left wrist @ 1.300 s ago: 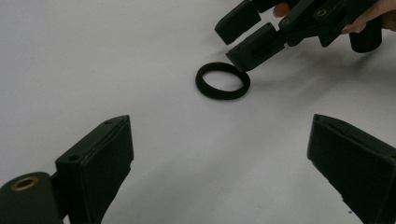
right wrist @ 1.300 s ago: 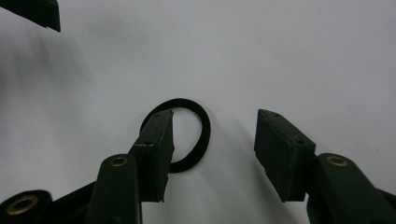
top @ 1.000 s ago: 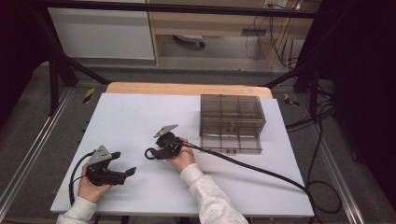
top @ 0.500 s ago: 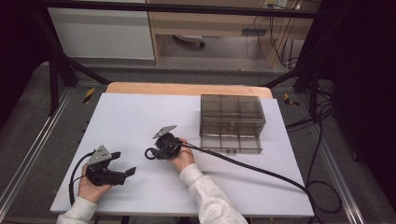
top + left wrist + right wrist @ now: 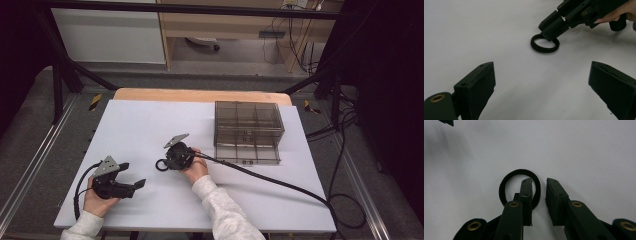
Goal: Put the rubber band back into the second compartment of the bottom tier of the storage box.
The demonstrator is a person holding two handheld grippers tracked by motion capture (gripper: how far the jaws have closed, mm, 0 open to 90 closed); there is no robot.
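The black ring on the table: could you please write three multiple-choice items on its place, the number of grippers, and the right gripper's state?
1. Where does the ring lie?
A. inside the box
B. on the white table, at the right gripper's tips
C. between the left gripper's jaws

2. How many grippers are there?
A. one
B. two
C. three

3. The right gripper is
A. slightly open, one jaw inside the ring
B. wide open, away from the ring
C. holding the box

Answers: B, it lies flat on the table; B, one per hand; A, a gap shows between its jaws.
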